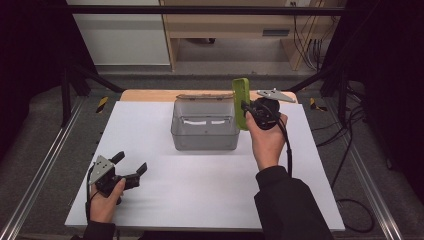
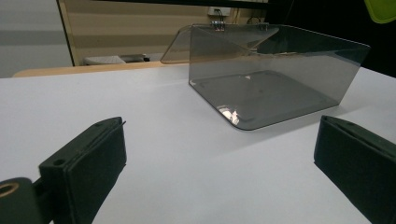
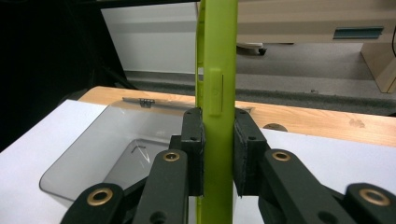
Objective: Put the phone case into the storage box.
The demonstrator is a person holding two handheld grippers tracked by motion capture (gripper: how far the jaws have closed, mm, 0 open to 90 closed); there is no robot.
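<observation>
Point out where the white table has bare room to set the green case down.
Bare white table lies between the left gripper and the right sleeve, and left of the clear bin. The bin's floor is bare too. It is crowded at the bin's right wall, where the right gripper holds the green case.

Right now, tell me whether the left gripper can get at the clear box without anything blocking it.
Probably yes. The left gripper rests open on the white table, and bare surface lies between it and the clear box. The right gripper, clamped on the green case, is at the box's far right side.
</observation>
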